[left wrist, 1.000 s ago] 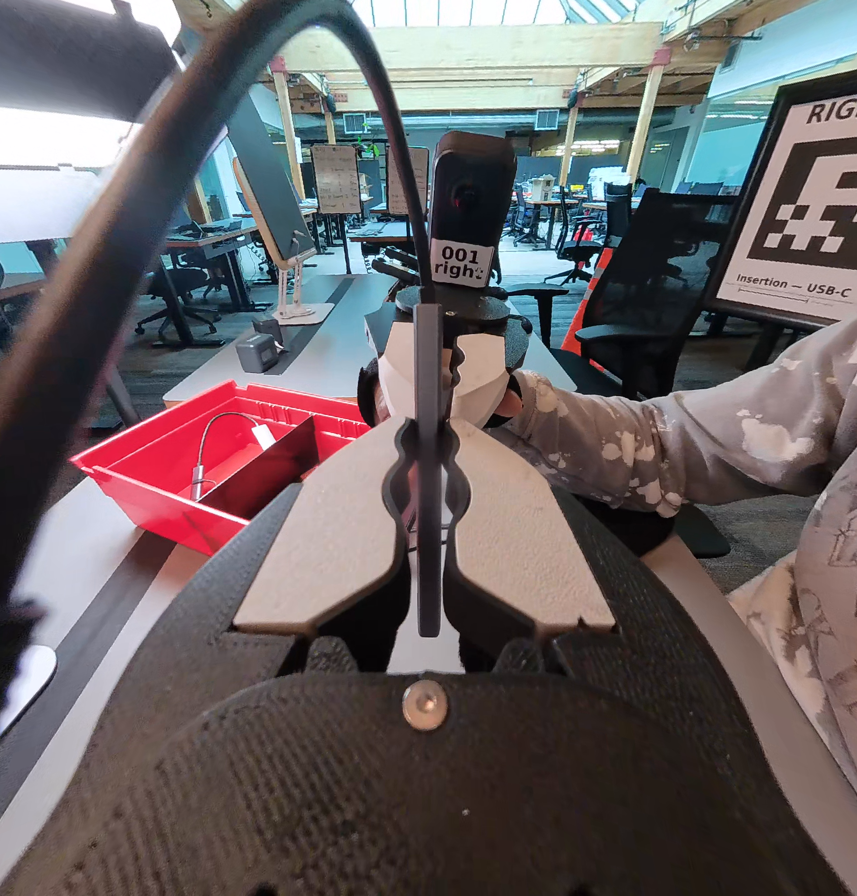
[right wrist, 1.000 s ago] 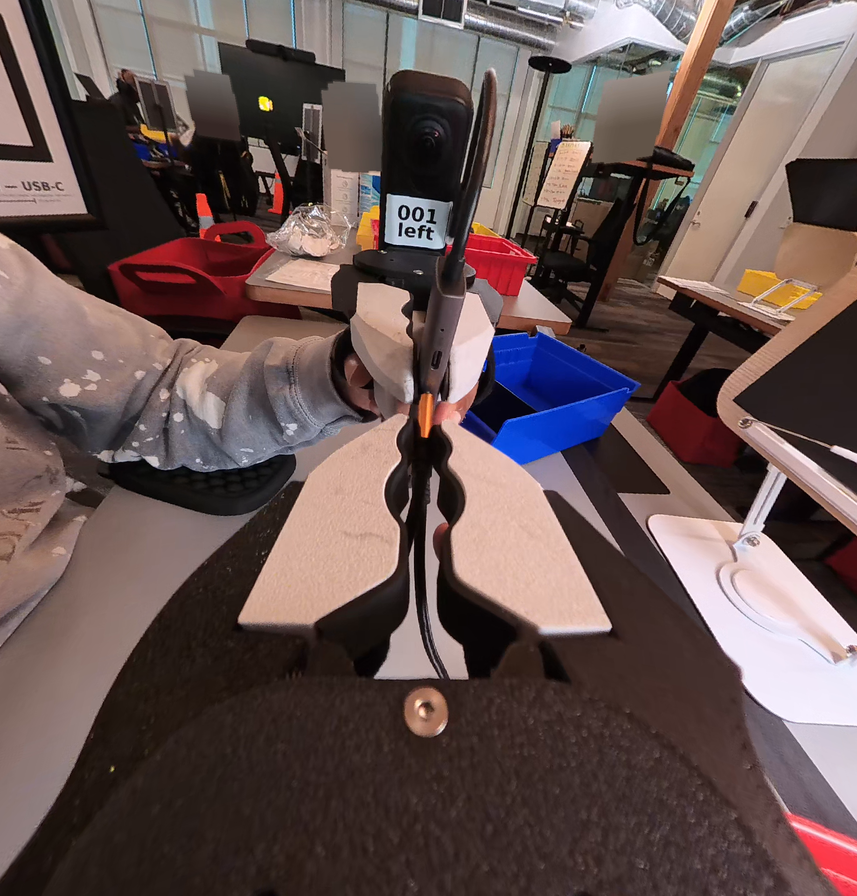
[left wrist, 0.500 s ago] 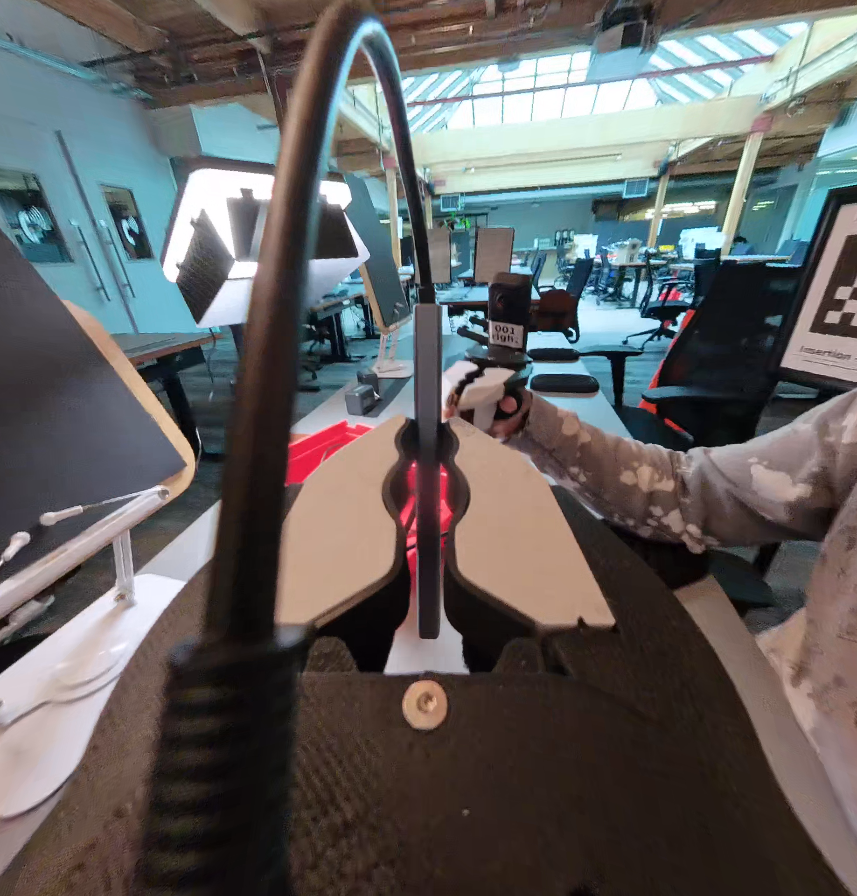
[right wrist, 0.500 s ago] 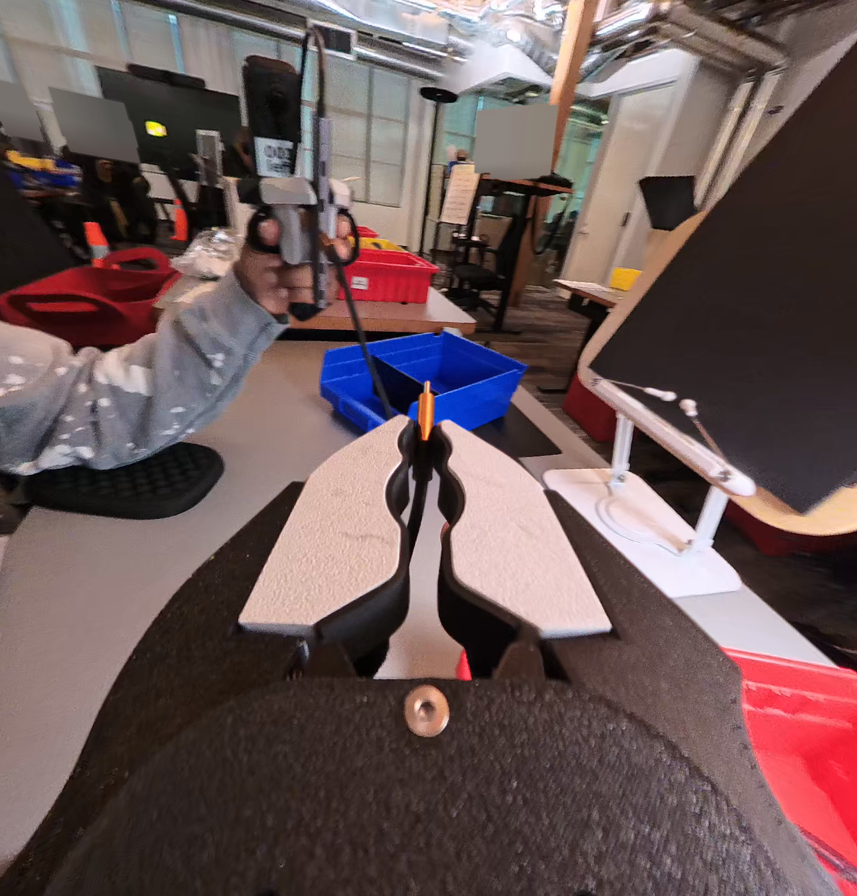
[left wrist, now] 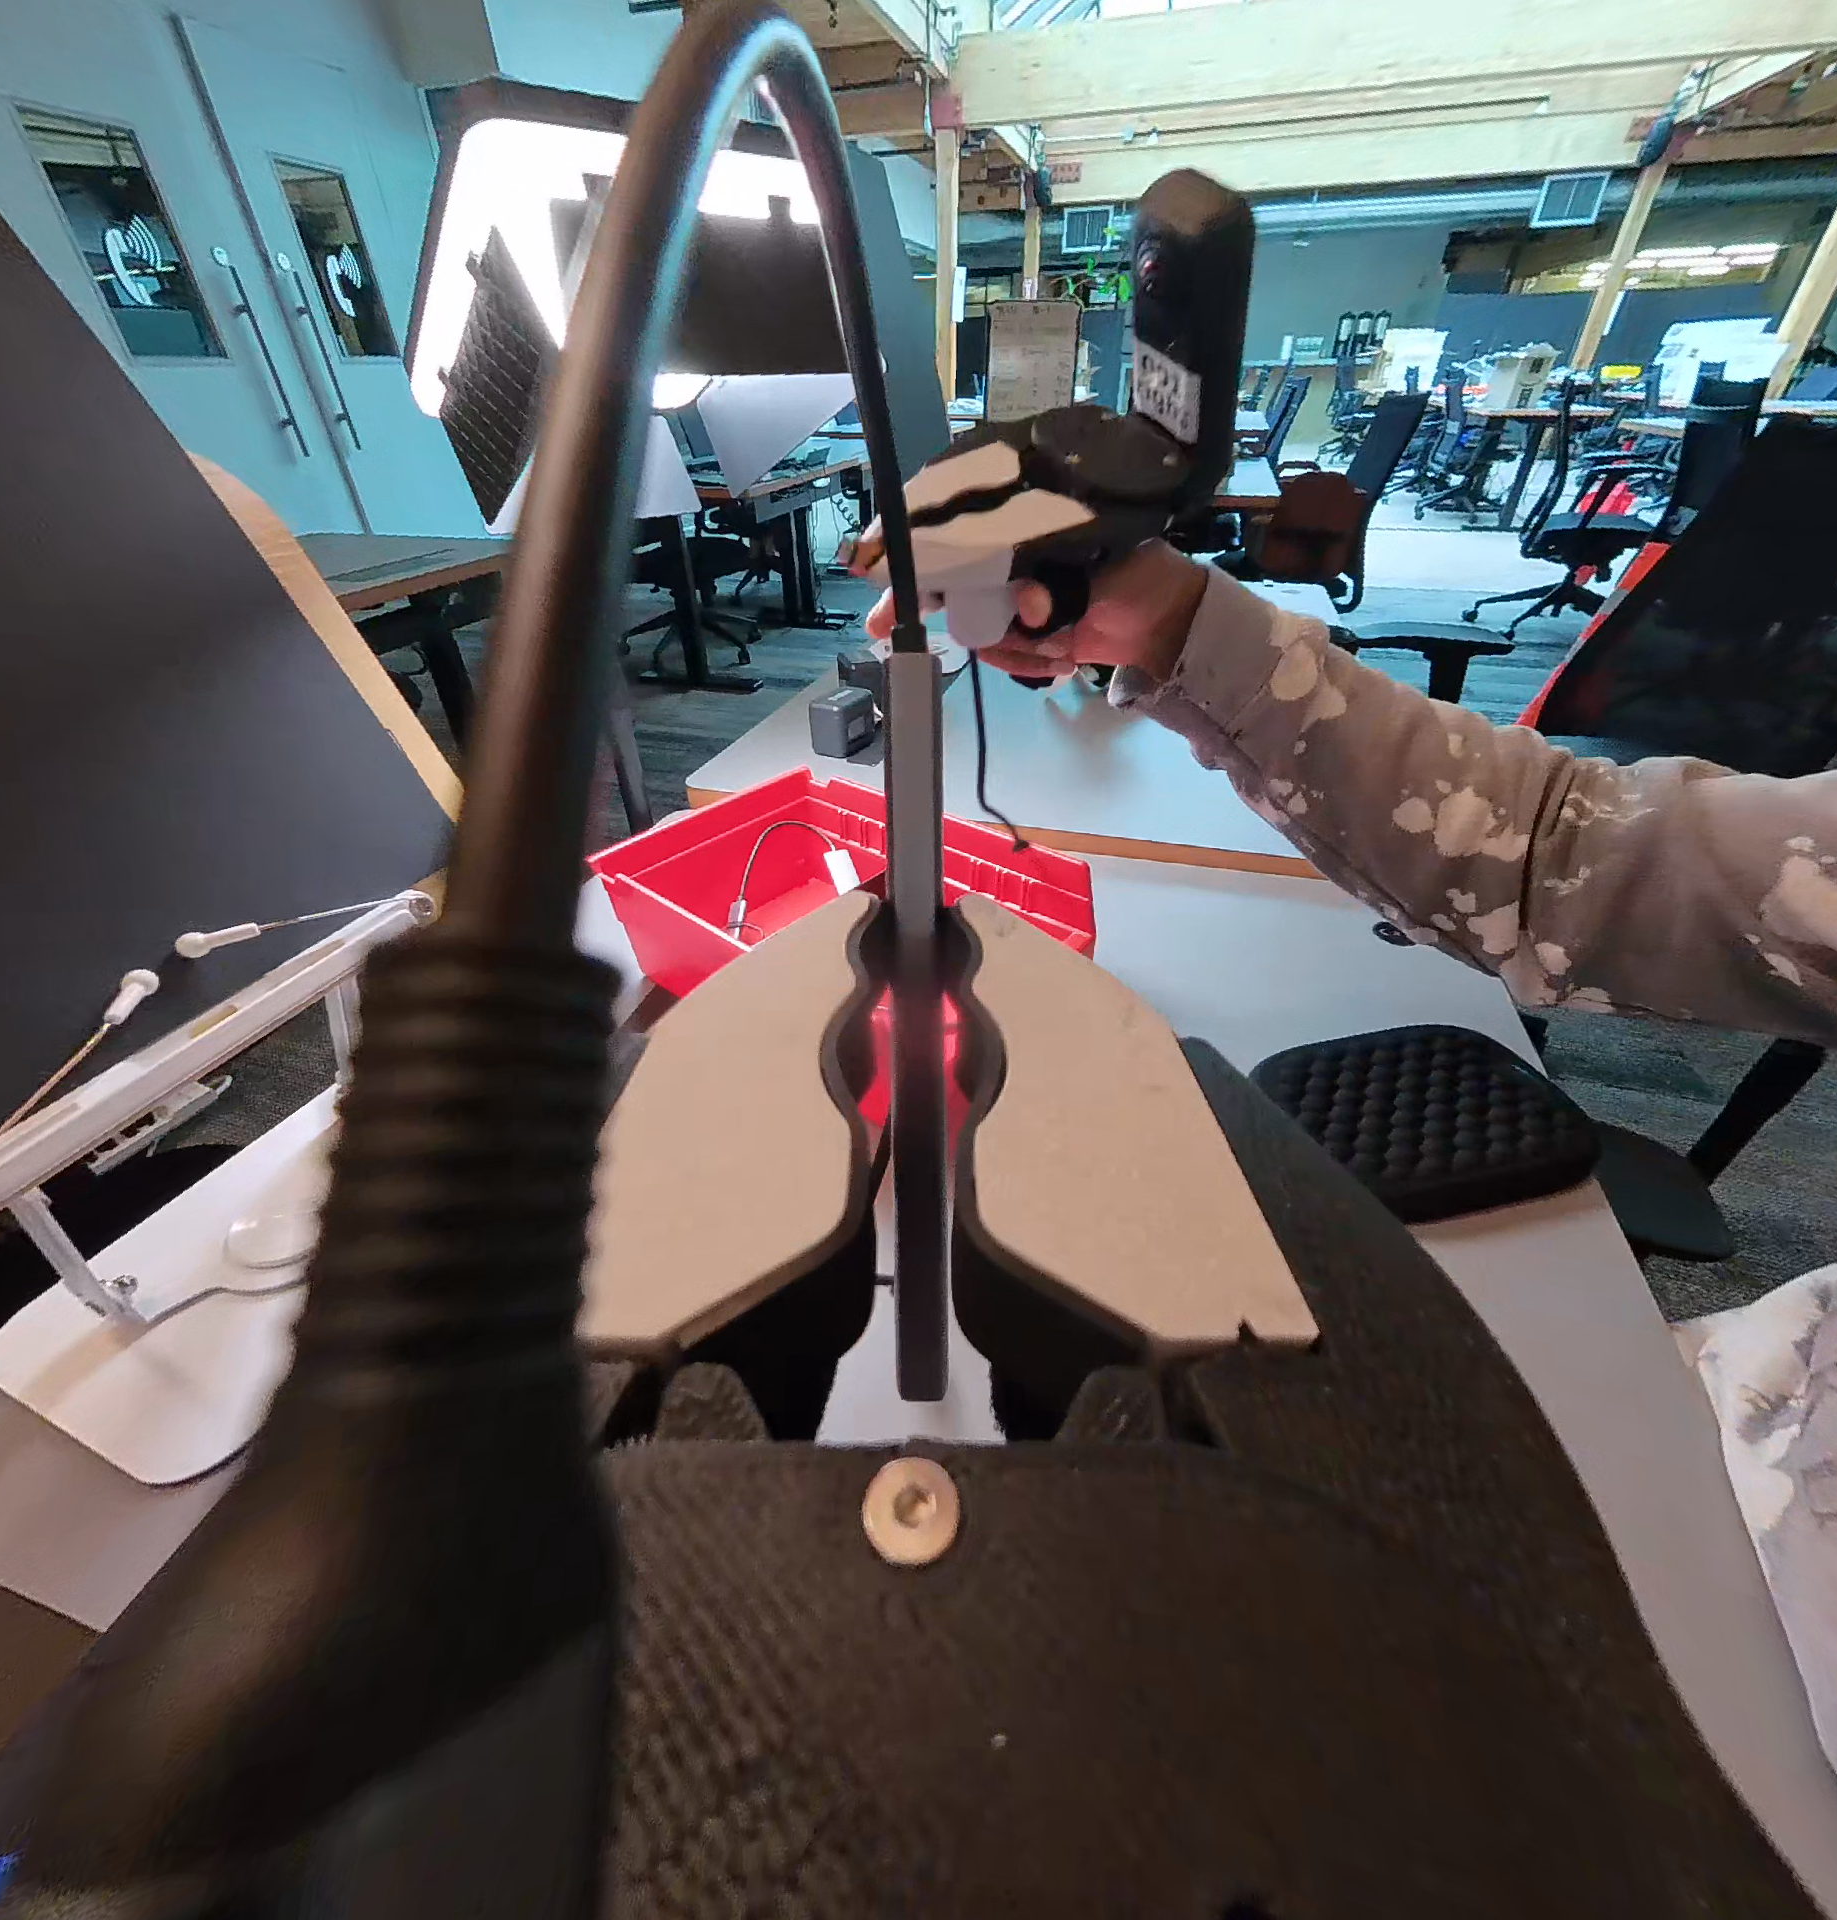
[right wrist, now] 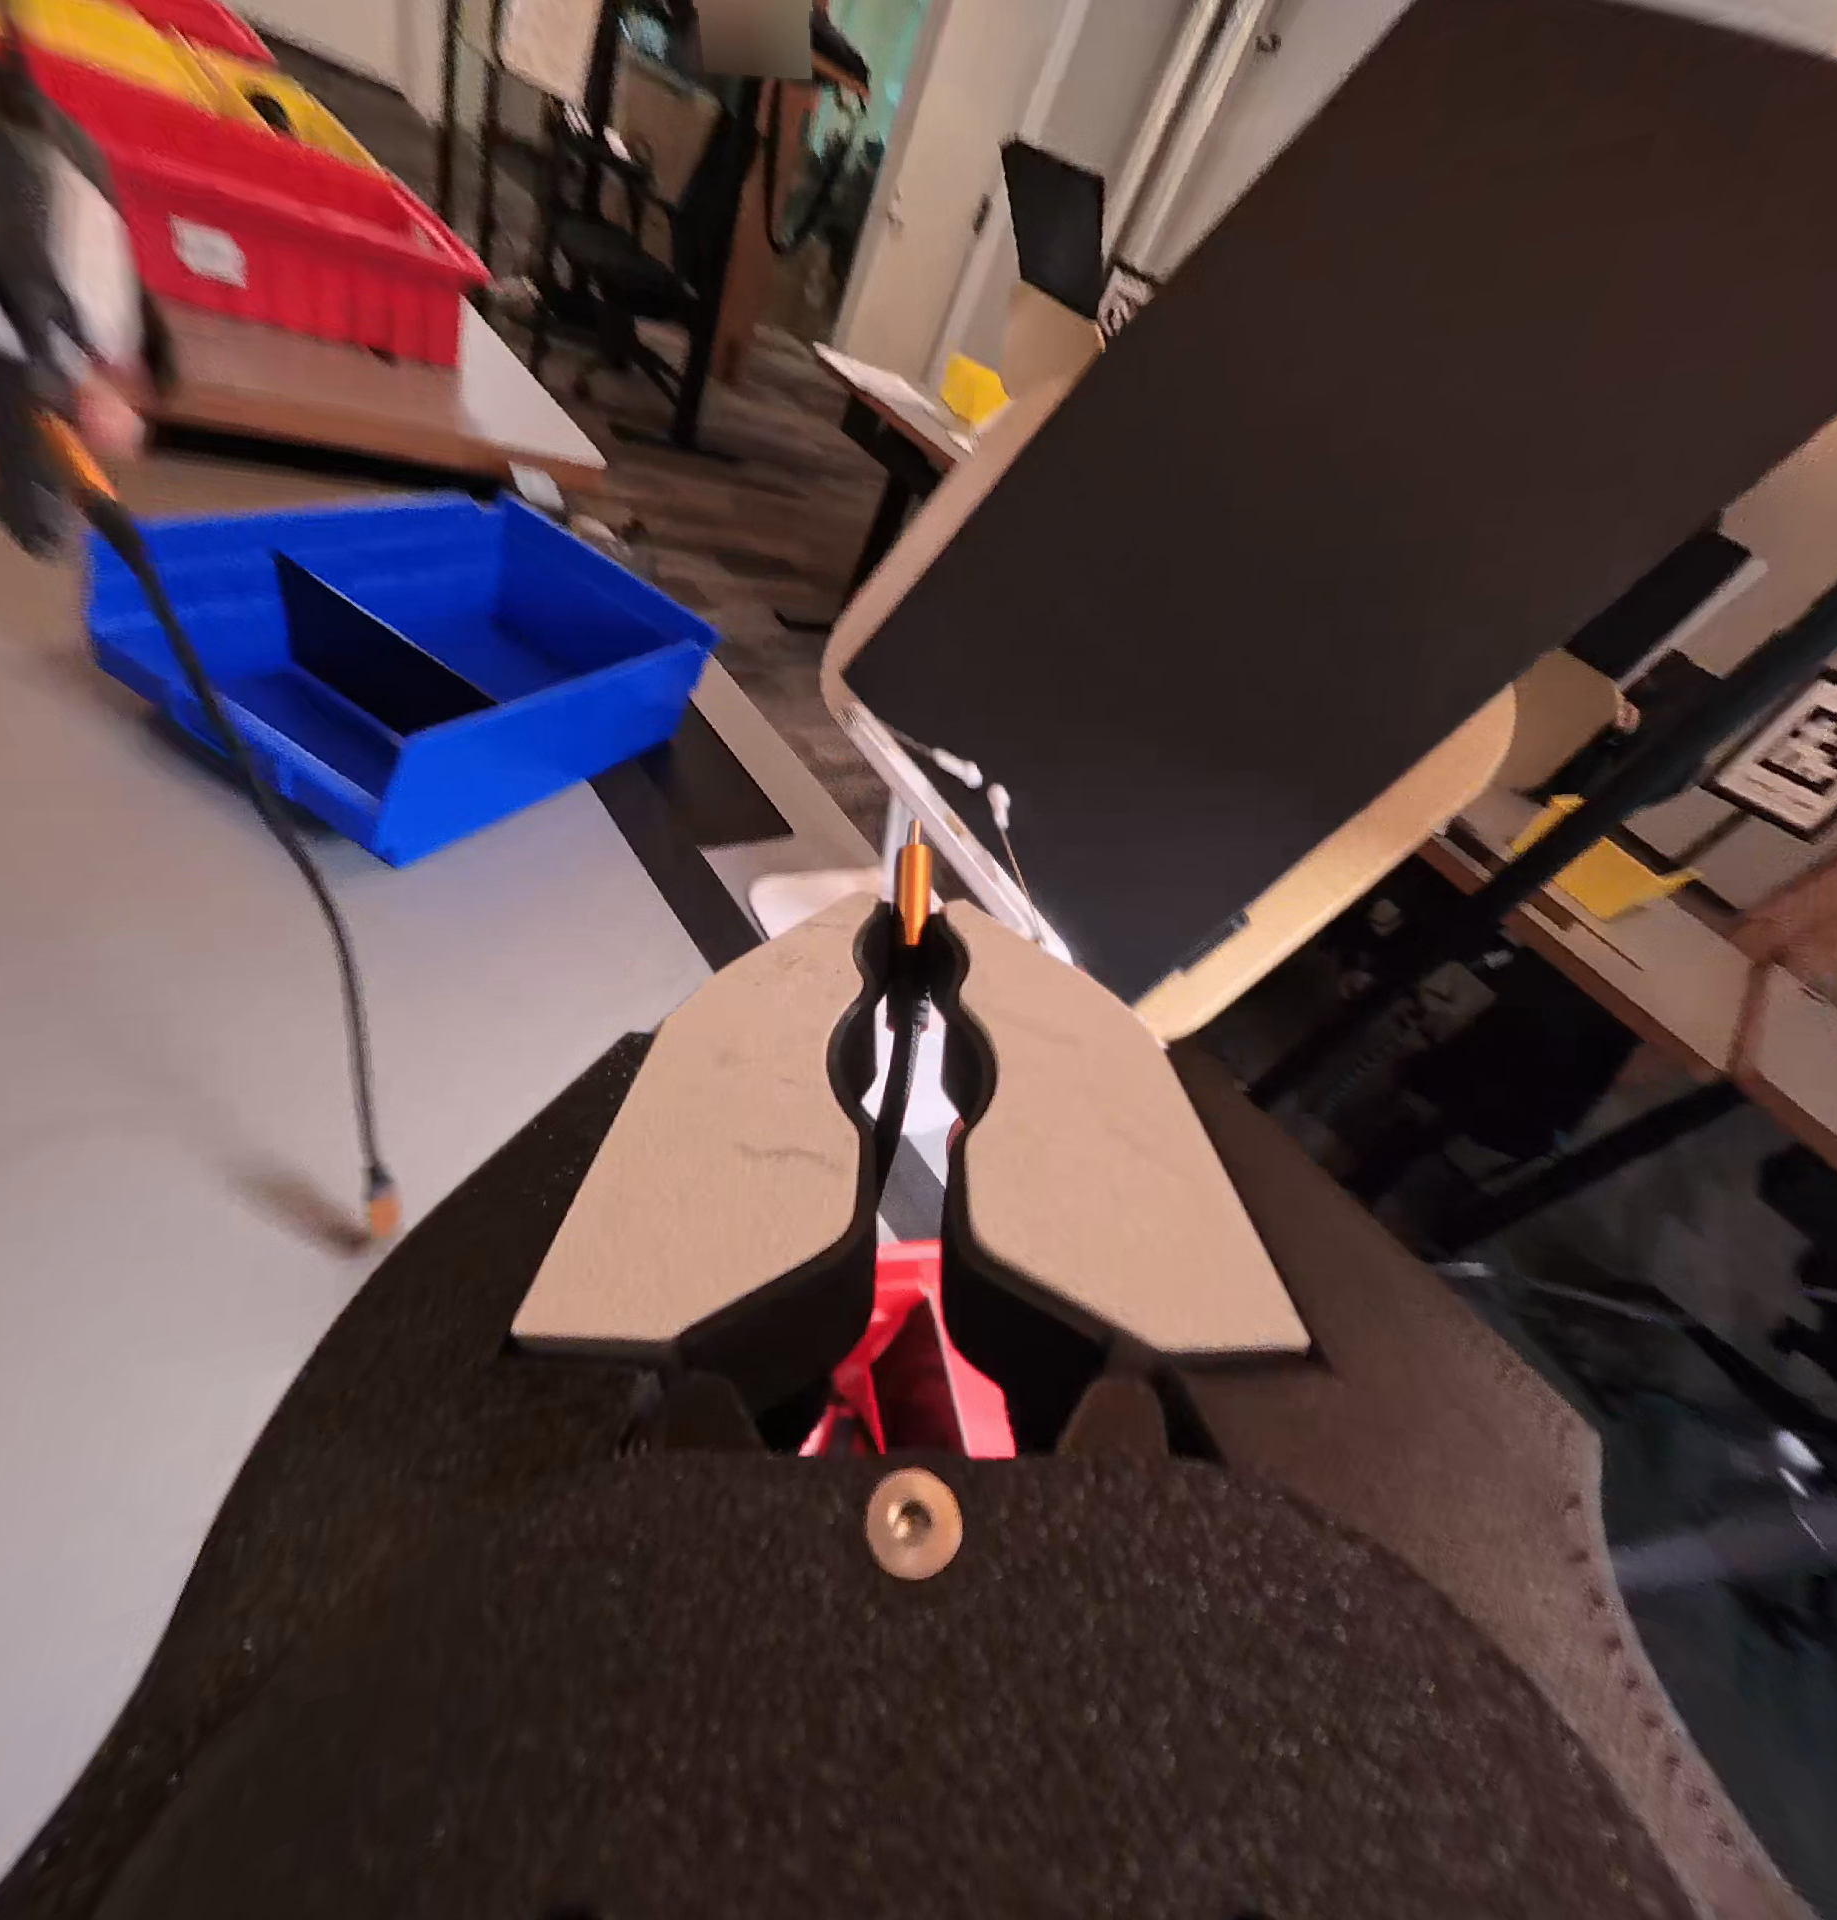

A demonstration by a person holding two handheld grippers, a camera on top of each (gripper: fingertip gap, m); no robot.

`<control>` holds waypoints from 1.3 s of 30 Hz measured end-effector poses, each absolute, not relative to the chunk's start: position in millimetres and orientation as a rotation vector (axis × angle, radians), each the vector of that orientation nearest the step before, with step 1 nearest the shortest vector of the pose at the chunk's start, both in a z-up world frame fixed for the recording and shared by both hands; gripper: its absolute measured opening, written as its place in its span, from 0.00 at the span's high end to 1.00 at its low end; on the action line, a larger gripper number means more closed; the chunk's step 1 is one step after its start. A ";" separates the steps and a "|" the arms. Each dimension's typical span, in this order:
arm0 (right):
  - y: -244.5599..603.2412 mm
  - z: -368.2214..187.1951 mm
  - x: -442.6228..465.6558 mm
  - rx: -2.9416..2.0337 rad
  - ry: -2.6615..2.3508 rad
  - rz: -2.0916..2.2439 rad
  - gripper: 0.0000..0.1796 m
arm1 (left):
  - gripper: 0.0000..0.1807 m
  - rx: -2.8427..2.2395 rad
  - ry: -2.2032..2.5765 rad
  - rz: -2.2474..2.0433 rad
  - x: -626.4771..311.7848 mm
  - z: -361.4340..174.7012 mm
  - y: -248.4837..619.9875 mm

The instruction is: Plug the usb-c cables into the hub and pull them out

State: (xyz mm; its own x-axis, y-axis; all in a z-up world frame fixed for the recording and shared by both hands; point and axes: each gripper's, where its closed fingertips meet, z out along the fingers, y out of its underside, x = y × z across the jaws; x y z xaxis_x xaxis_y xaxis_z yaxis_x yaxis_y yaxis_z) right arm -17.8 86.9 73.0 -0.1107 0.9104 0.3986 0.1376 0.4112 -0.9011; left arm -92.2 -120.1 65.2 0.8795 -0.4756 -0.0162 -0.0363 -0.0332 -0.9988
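— The left gripper [left wrist: 914, 925] has its fingers pinched tight on the hub [left wrist: 912, 790], a slim grey bar standing upright, its thick black lead [left wrist: 623, 436] arching back over toward the camera.

— And the right gripper [right wrist: 912, 914]?

— Clamped narrow on the usb-c cable [right wrist: 898, 1049], right behind the orange plug [right wrist: 910, 883], whose tip pokes out past the fingertips. It hangs over the red bin [left wrist: 841, 883], well apart from the hub.

— So the plug is out. What worries you?

— The grip sits on very little plug. If it meets the port at an angle, I think it twists between the pads or bends instead of seating.

— And that second cable [right wrist: 259, 790] trailing across the table [right wrist: 114, 987]?

— Its loose orange end [right wrist: 379, 1210] lies near the right gripper. A sweep could snag it and drag it.

— The hub?

— Held by its thin edges; a hard push might tip it.
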 end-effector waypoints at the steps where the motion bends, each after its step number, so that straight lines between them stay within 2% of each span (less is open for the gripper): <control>1: 93.9 59.8 -20.3 -0.984 -1.557 0.815 0.96 | 0.95 -1.573 0.414 -0.375 -91.2 65.7 -119.9; 10: 140.0 -95.3 -15.7 -1.396 -1.629 0.655 0.96 | 0.95 -1.578 0.442 -0.376 -86.3 62.5 -118.5; 17: 176.4 -142.6 -2.1 -1.625 -1.717 0.406 0.89 | 0.95 -1.609 0.448 -0.396 -82.4 51.9 -108.7; 19: 181.6 -141.0 -4.9 -1.669 -1.698 0.441 0.83 | 0.95 -1.616 0.456 -0.399 -79.9 49.7 -106.9; 23: 184.2 -110.9 -16.5 -1.744 -1.563 0.666 0.81 | 0.95 -1.626 0.469 -0.402 -76.5 46.0 -104.3; 29: 166.0 -66.8 -21.6 -1.589 -1.516 0.711 0.80 | 0.95 -1.628 0.480 -0.409 -73.9 43.7 -102.7; 35: 44.0 -4.5 -27.4 -1.151 -1.558 1.190 0.82 | 0.95 -1.592 0.496 -0.448 -65.5 48.3 -103.5; 39: -44.2 7.7 -25.3 -0.859 -1.695 1.401 0.83 | 0.95 -1.554 0.528 -0.475 -52.7 51.6 -103.7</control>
